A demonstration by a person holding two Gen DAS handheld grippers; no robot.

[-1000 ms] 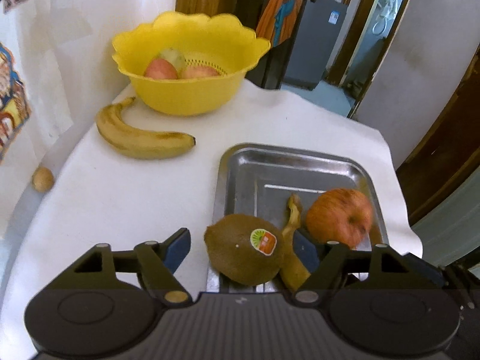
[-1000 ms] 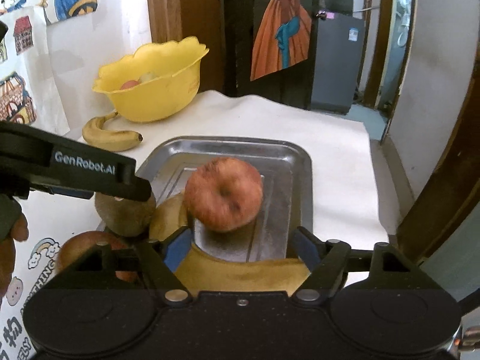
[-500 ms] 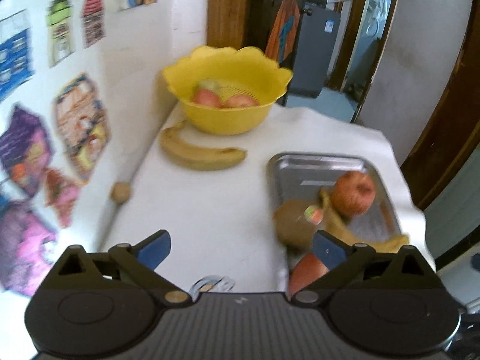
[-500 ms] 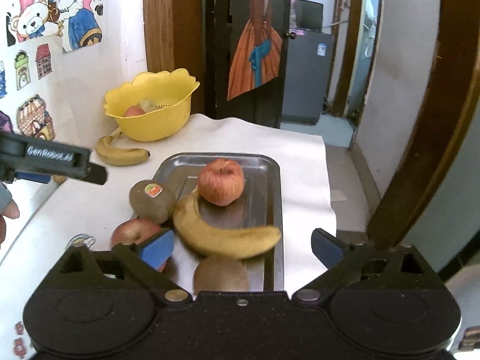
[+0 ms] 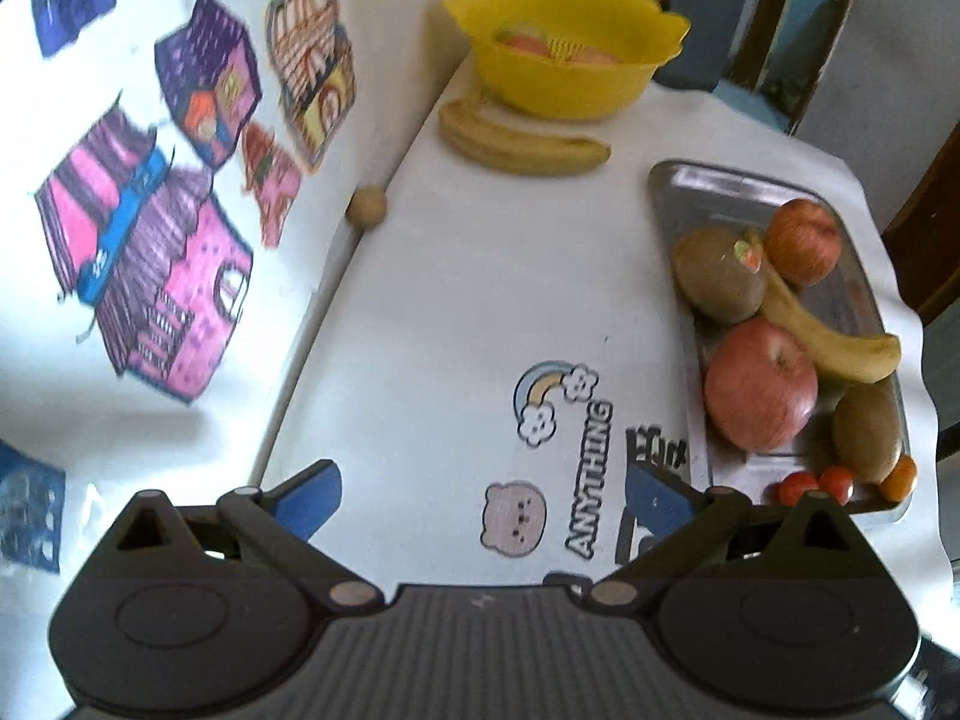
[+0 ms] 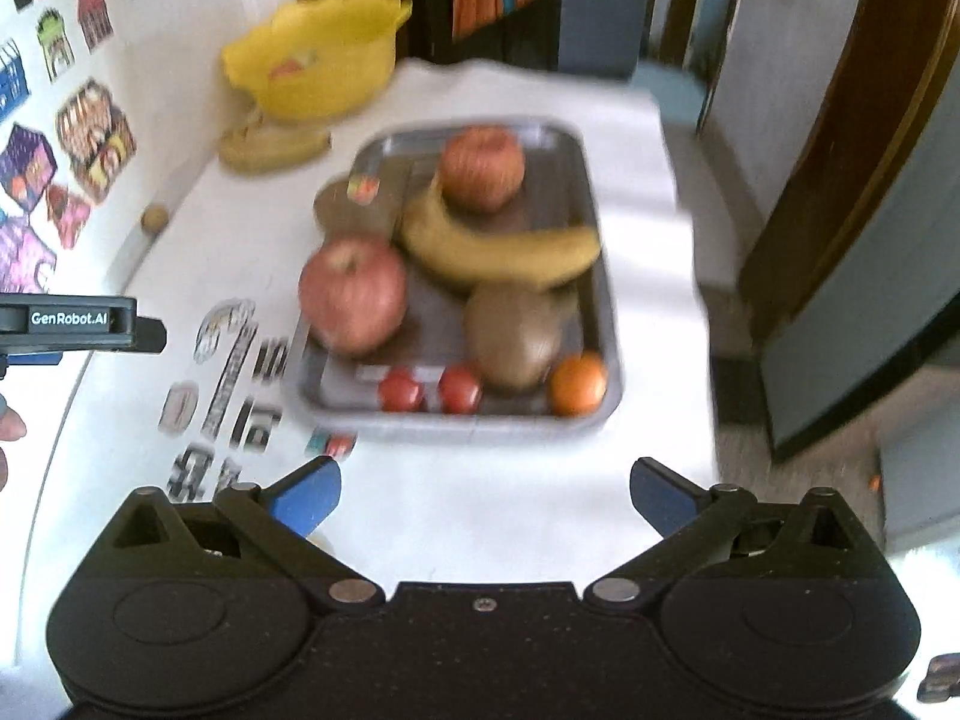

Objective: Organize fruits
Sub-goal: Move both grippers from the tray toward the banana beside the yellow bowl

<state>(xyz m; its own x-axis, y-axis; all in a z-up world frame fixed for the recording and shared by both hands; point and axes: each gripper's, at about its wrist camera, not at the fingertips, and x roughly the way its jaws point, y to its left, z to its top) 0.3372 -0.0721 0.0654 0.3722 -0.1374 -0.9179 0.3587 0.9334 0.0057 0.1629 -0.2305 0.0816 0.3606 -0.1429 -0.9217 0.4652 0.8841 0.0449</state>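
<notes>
The left gripper (image 5: 483, 495), its blue-padded jaws spread wide and holding nothing, hangs over the white printed tablecloth (image 5: 480, 276); the shallow steel tray (image 5: 714, 192) of fruit lies ahead and to its right, clear of the fingers. The right gripper (image 6: 483, 495) is likewise released and empty, with the same tray straight ahead of it and well apart from its tips.

In the tray sit a large red apple (image 6: 353, 295) at the near left, a smaller red apple (image 6: 482, 167) at the far end, a curved yellow banana (image 6: 498, 246) between them, a stickered brown kiwi (image 5: 719, 273) on the left rim, a second kiwi (image 6: 513, 336) near the front, two small red tomatoes (image 6: 429, 389) and a small orange fruit (image 6: 577, 384) along the near wall. Beyond it a yellow scalloped plastic bowl (image 5: 564, 54) holds reddish fruit, partly hidden by its rim, with a loose banana (image 5: 519, 144) just beside it and a small round brown fruit (image 5: 366, 210) against the wall.

The right view is blurred. Bare cloth lies open between the left gripper and the bowl; the table edge drops off right of the tray
</notes>
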